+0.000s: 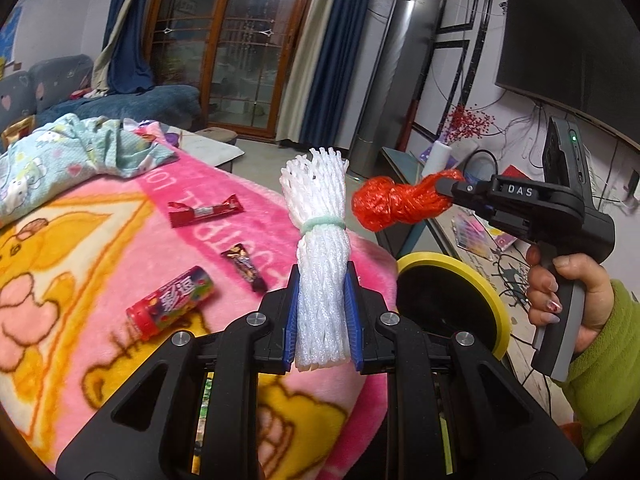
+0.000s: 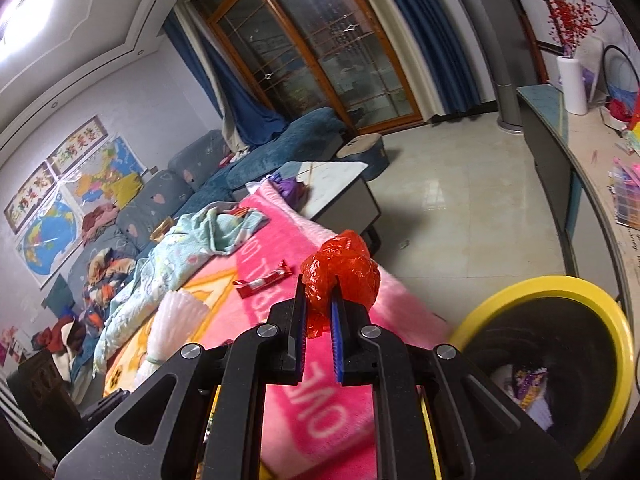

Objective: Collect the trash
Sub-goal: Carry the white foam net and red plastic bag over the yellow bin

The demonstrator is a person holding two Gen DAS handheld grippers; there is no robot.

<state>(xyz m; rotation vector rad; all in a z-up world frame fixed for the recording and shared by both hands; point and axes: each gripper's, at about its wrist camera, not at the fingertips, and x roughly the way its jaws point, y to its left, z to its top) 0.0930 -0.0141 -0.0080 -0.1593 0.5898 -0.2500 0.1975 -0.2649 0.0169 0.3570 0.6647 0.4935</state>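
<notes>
Two grippers are each carrying a piece of trash toward the bin.

From the left wrist camera, the left gripper is clenched on a white foam fruit net tied with a pale green band. The net sticks up between the blue pads, above the edge of the pink and yellow fuzzy blanket. Off to the right, a hand holds the right gripper, which is squeezing a crumpled red plastic bag. Below them is the round black bin with a yellow rim. More trash lies on the blanket: a red candy tube, a red wrapper and a small dark wrapper.

From the right wrist camera, the right gripper grips the red bag by its bottom end. The bag is above the blanket edge, not yet over the bin, which is low on the right and already has some scraps inside.

The step looks like carrying. Next, each piece likely needs to get right over the bin's open mouth before the pads let go, or it could fall on the floor.
</notes>
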